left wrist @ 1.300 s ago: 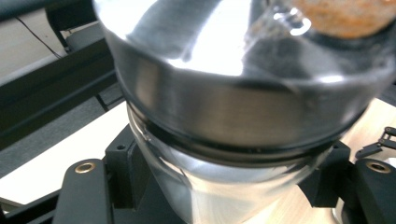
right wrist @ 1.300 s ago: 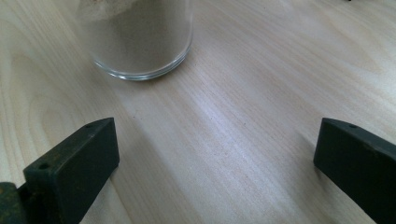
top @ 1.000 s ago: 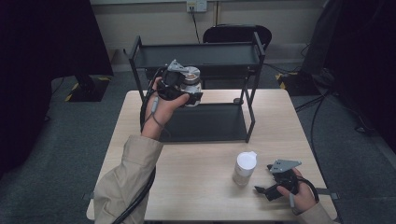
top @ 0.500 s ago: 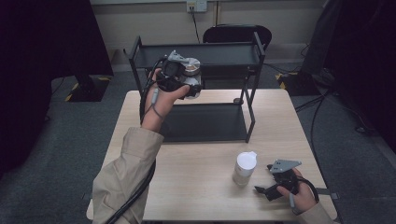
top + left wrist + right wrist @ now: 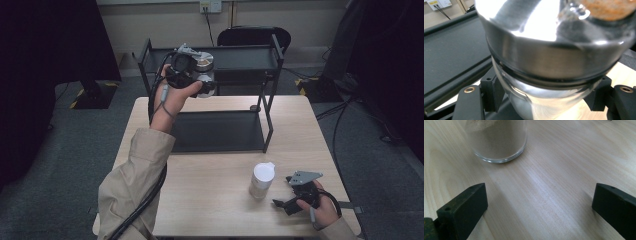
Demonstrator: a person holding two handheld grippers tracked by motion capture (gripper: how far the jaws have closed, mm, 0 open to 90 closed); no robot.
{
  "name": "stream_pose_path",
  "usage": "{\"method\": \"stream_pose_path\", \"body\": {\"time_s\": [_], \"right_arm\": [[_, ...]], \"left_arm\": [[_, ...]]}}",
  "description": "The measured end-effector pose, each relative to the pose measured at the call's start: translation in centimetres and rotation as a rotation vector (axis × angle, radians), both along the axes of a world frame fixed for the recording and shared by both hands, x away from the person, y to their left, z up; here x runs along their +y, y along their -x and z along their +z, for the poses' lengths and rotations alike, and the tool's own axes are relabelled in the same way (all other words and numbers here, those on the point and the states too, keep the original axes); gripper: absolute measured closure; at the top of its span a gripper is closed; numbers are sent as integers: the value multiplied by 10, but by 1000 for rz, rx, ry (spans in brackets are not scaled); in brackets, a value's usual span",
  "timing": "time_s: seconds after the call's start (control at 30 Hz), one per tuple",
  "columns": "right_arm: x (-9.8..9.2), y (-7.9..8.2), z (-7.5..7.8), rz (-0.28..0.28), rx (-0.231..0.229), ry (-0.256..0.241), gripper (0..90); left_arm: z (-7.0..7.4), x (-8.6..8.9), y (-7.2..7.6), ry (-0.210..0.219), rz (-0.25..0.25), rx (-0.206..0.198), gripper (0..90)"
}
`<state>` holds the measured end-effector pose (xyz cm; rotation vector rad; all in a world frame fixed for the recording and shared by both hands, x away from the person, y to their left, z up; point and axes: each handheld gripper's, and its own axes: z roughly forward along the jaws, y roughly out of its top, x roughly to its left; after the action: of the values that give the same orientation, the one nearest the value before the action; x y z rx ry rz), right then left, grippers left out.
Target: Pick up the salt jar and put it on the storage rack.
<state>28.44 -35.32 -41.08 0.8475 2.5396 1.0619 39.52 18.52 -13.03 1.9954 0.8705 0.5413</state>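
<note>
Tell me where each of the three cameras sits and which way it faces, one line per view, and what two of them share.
High view: above the person's side, facing forward and down on the table and black shelf rack; both forearms and hands show.
Left gripper view: rides the left gripper, looking along its jaws clamped on a metal-lidded glass jar.
Right gripper view: rides the right gripper, looking low across the tabletop; both open jaws show.
Shared: the white-lidded jar appears in the high view and, by its glass base, in the right gripper view.

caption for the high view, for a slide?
Left gripper lifts a metal-lidded glass jar at the black rack's top shelf; right gripper rests open beside a white-lidded jar.
</note>
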Motion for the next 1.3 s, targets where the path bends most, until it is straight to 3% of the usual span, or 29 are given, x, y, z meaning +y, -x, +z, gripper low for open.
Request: {"method": "stream_pose_path", "body": {"time_s": [0.5,1.3], "right_arm": [[0,0,0,-1,0,0,0],[0,0,0,0,-1,0,0]], "left_arm": [[18,1,-7,-11,38,-9,309],[31,-1,-28,-16,102,-7,309]]}}
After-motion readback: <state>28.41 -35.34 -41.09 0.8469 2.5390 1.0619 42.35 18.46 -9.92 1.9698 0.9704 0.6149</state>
